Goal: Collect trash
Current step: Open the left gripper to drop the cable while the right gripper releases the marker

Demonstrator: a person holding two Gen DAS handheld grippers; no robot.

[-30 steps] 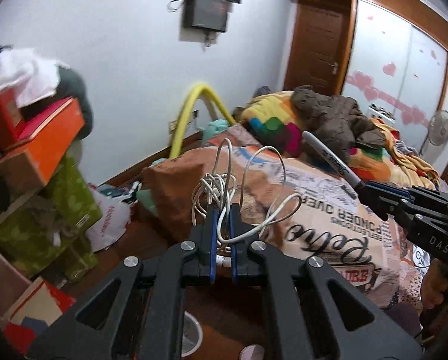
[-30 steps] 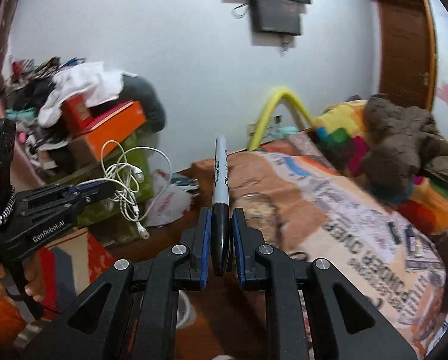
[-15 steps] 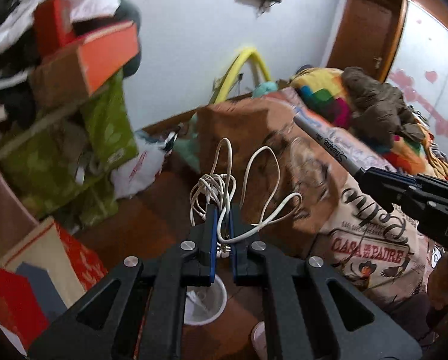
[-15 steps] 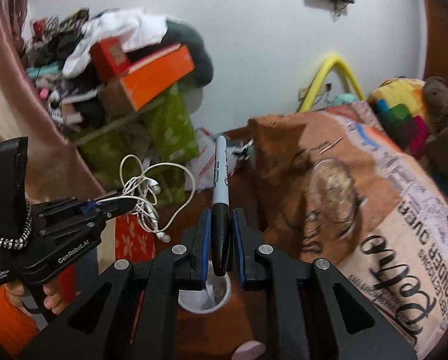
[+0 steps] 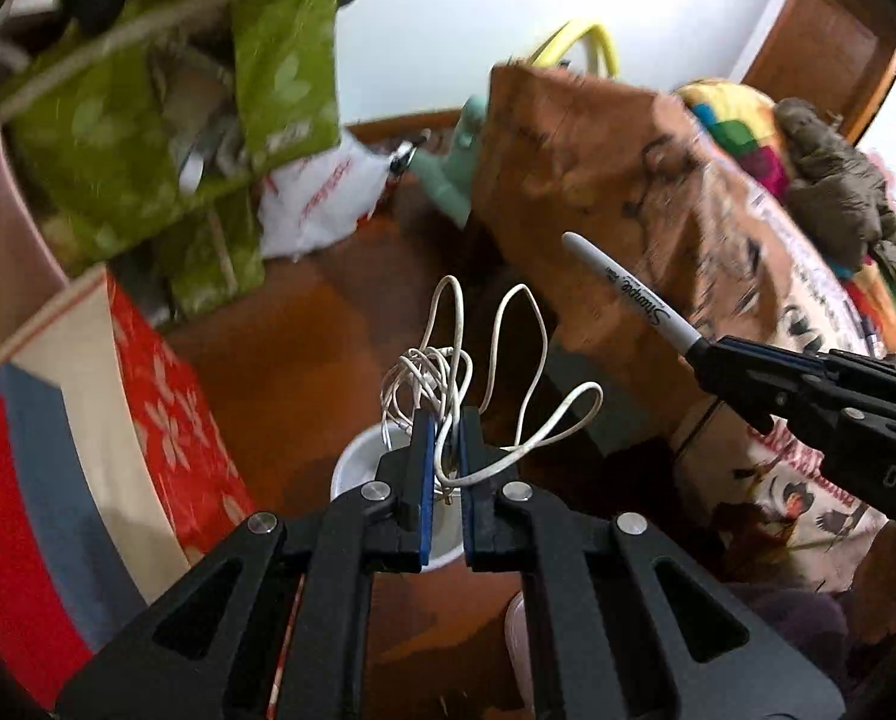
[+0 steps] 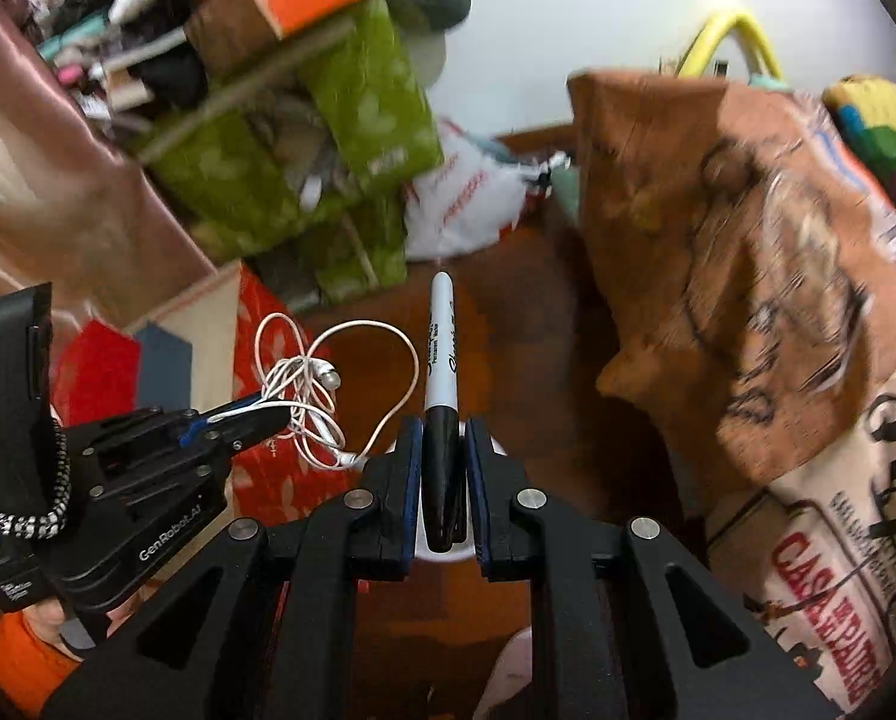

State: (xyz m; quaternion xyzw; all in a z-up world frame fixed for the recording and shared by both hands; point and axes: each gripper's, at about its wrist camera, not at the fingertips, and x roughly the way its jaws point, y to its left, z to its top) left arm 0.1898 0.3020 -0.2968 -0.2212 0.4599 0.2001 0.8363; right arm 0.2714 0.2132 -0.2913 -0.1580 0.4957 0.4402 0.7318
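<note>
- Two loads are carried at once, so you have two separate ways to miss: your left gripper (image 5: 444, 420) is clamped on a tangle of white earphones (image 5: 441, 372), and your right gripper (image 6: 438, 426) is clamped on a black marker (image 6: 441, 360), cap end between the pads, barrel pointing far.
- Both tools are angled down over the white bin (image 5: 357, 468), which sits on the brown floor (image 5: 303, 360) just beyond and beneath the fingertips (only part of its rim shows in either view, the rest hidden by the jaws).
- Earphones: loose loops stand well outside the left pads, and an earbud (image 6: 327, 378) hangs free. If you let go while a loop lies across a finger, the cord could snag and trail out over the rim rather than drop in.
- Marker: it is gripped at one end only, so the long free barrel could tip as the pads part, strike the rim and roll off across the floor.
- Crowding: the bin mouth looks narrow for two tools. In the left view the marker tip points toward the cord; bring both in together and the barrel may hook a loop.
- Surroundings: a red patterned box (image 5: 165, 414) stands near on the left and the printed bedspread (image 6: 748, 300) hangs close on the right. A drift either way could drop an item against them (background blur makes the exact gaps hard to judge).
</note>
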